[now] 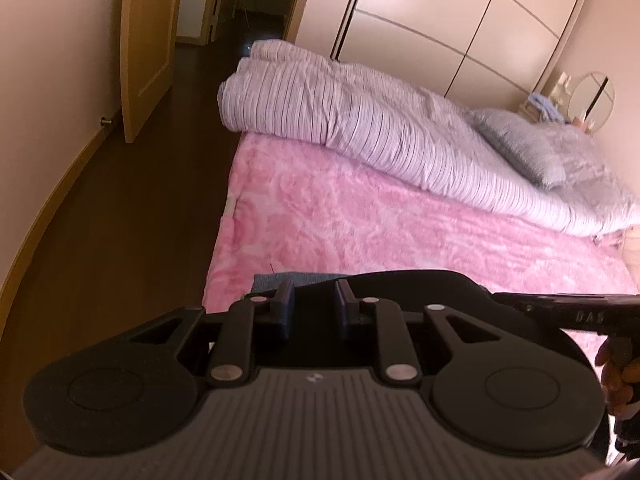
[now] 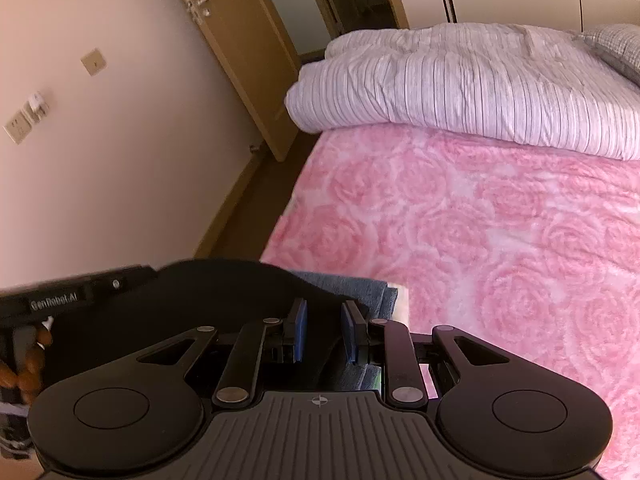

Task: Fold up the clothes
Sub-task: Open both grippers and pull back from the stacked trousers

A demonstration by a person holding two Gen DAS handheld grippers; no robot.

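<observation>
A black garment (image 1: 400, 284) lies on the pink bed at its near edge, right under both grippers; it also shows in the right wrist view (image 2: 224, 280). A folded blue garment (image 2: 360, 288) lies beside it, and its edge peeks out in the left wrist view (image 1: 280, 280). My left gripper (image 1: 314, 306) has its jaws apart above the black cloth, with nothing clearly between them. My right gripper (image 2: 324, 330) is likewise open over the black and blue cloth. The other gripper's handle and a hand show at each view's edge.
The pink rose-patterned blanket (image 2: 480, 240) covers the bed. A rolled striped duvet (image 1: 360, 132) and a grey pillow (image 1: 516, 144) lie at the far side. A dark wood floor (image 1: 120, 208), an open door (image 1: 144, 48) and wardrobes (image 1: 460, 20) surround the bed.
</observation>
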